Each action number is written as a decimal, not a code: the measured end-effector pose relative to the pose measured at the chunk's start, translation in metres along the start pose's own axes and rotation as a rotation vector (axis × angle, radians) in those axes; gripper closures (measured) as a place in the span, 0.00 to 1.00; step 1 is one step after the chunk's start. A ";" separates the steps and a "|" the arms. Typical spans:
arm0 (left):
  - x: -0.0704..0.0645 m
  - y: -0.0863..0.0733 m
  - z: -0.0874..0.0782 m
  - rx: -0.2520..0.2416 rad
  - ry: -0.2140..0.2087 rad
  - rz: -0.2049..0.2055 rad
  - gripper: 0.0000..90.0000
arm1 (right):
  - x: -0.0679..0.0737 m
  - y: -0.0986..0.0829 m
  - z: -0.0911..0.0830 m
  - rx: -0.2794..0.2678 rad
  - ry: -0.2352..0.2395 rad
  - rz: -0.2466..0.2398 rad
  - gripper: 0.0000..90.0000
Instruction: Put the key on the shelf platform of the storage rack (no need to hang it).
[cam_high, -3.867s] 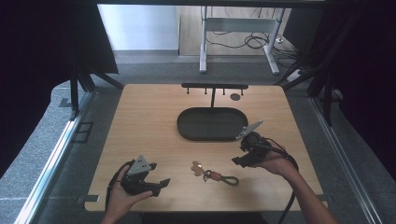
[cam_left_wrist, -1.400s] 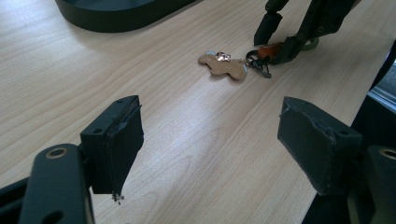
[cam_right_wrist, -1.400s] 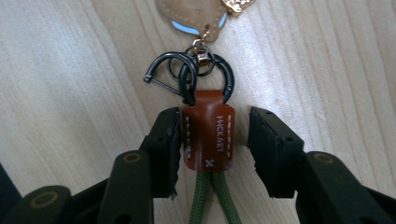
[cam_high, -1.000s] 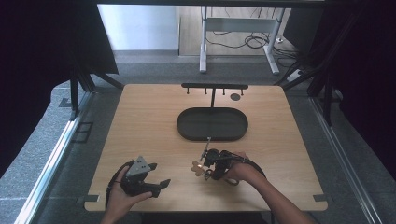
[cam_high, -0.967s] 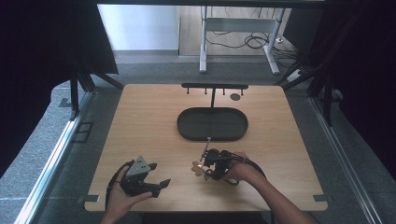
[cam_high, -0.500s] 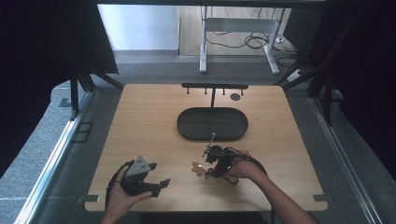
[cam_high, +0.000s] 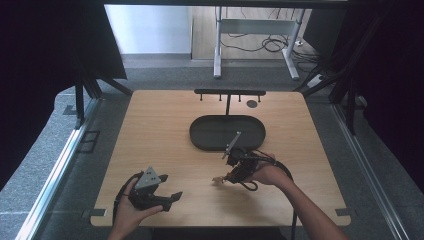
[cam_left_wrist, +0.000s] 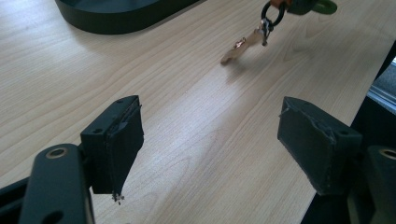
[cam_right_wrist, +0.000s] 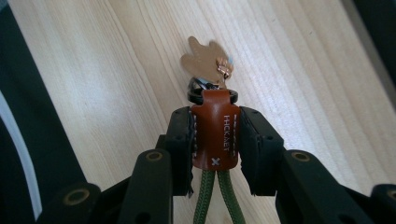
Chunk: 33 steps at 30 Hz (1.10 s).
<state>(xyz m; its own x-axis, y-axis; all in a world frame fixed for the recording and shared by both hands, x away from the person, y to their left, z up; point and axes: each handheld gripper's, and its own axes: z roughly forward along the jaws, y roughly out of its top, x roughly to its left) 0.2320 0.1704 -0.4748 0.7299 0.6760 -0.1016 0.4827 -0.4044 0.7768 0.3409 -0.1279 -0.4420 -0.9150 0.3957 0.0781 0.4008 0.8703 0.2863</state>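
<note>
R gripper (cam_right_wrist: 215, 140) fingers clamp the keychain (cam_right_wrist: 215, 133) by its leather tab, near desk (cam_high: 160, 130) front edge; keep grip firm, lift straight, carry to tray (cam_high: 227, 133). L gripper (cam_left_wrist: 224, 144) fingers spread, nothing held.

Left claw (cam_high: 167, 192) agape (resting low); right claw (cam_right_wrist: 215, 140) clamped, forearm extended

Brown leather keychain tab (cam_right_wrist: 215, 130) clamped between two black jaws at frame centre; green cord (cam_right_wrist: 215, 198) trailing below; black ring (cam_right_wrist: 212, 96) and flat tan charm (cam_right_wrist: 205, 58) above, over pale wooden table (cam_right_wrist: 303, 70).
</note>
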 end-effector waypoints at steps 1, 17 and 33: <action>0.000 0.000 0.000 0.000 0.000 0.000 0.25 | 0.000 0.001 -0.002 -0.003 -0.003 -0.006 0.74; 0.000 0.000 0.000 -0.001 -0.002 0.002 0.25 | -0.007 0.010 -0.030 -0.034 -0.020 -0.023 0.74; 0.001 0.000 -0.001 -0.004 -0.001 0.001 0.25 | -0.021 0.026 -0.051 -0.045 -0.028 -0.027 0.74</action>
<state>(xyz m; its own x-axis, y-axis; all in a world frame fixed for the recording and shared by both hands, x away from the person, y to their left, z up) 0.2319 0.1715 -0.4740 0.7311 0.6747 -0.1014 0.4796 -0.4026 0.7797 0.3686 -0.1280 -0.3878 -0.9236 0.3810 0.0429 0.3729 0.8668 0.3309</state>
